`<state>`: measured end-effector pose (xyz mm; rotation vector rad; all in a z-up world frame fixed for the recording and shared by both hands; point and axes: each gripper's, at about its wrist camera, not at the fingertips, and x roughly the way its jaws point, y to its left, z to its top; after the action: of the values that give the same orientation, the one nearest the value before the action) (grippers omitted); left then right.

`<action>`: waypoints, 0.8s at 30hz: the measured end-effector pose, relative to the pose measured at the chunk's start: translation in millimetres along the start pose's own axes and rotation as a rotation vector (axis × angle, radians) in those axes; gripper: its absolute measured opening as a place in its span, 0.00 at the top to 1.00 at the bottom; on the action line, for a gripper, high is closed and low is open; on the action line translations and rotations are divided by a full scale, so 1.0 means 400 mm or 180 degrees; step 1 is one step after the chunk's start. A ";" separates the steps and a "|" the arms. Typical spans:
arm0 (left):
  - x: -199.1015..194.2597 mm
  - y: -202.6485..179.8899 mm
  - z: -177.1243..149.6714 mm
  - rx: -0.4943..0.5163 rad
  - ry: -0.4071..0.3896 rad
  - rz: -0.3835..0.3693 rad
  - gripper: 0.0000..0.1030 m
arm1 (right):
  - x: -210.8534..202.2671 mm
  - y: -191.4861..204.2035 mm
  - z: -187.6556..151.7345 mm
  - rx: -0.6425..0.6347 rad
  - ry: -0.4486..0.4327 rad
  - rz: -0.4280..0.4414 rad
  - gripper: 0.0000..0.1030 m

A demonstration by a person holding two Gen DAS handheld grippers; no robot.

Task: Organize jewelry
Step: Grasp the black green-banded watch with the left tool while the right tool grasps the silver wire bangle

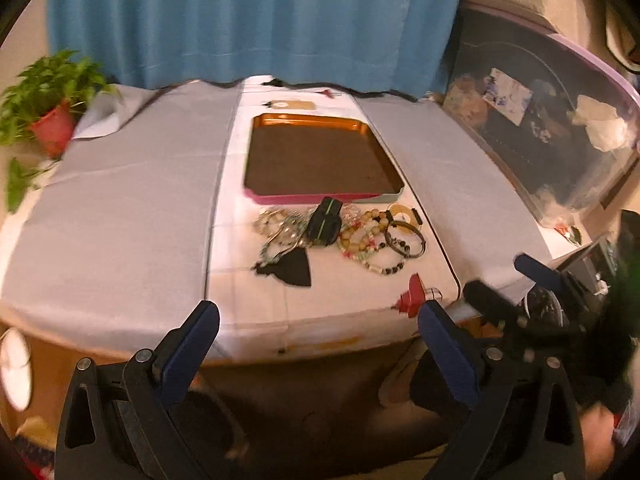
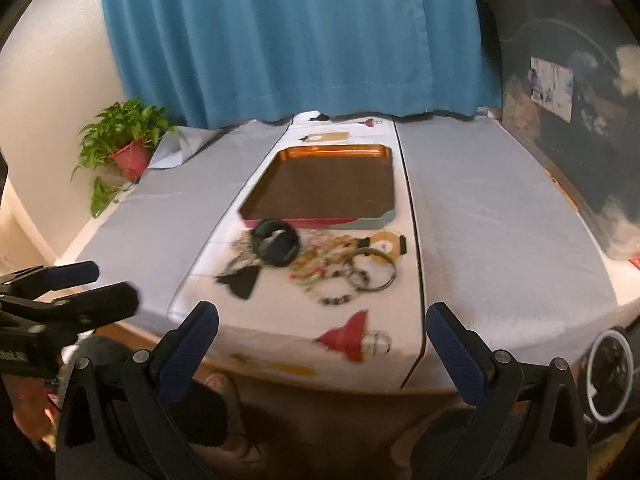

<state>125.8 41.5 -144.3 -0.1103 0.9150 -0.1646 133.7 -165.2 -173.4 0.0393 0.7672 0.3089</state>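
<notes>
Plenty of open room here. Both grey cloth strips (image 2: 500, 216) either side of the white runner (image 1: 344, 292) are bare, so a gripper can come in low from left or right. The near edge of the runner is mostly free too, just a red rocket-shaped thing (image 2: 348, 338) sitting there. The jewelry pile (image 1: 340, 236) crowds right up against the tray (image 1: 320, 196), no gap between them. The plant (image 2: 128, 148) blocks the far-left corner, and a big clear bin (image 1: 560, 128) walls off the right side.

A potted plant (image 2: 124, 142) stands at the table's far-left corner, beside a blue curtain (image 2: 288, 36).
</notes>
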 end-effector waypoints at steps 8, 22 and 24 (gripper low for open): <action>0.175 0.056 0.052 0.0103 -0.0225 -0.0235 0.04 | 0.203 -0.090 -0.001 -0.0293 -0.0054 -0.0005 0.00; 0.390 0.051 0.134 0.0387 -0.0230 -0.0661 0.80 | 0.373 -0.098 0.016 -0.0532 0.0176 0.0199 0.14; 0.387 0.054 0.130 0.0381 -0.0267 -0.0713 0.80 | 0.406 -0.100 0.010 -0.0501 0.0327 0.0154 0.25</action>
<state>261.7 34.8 -236.9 -0.1076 0.8059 -0.4192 257.1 -156.1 -286.3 -0.1072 0.8424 0.4189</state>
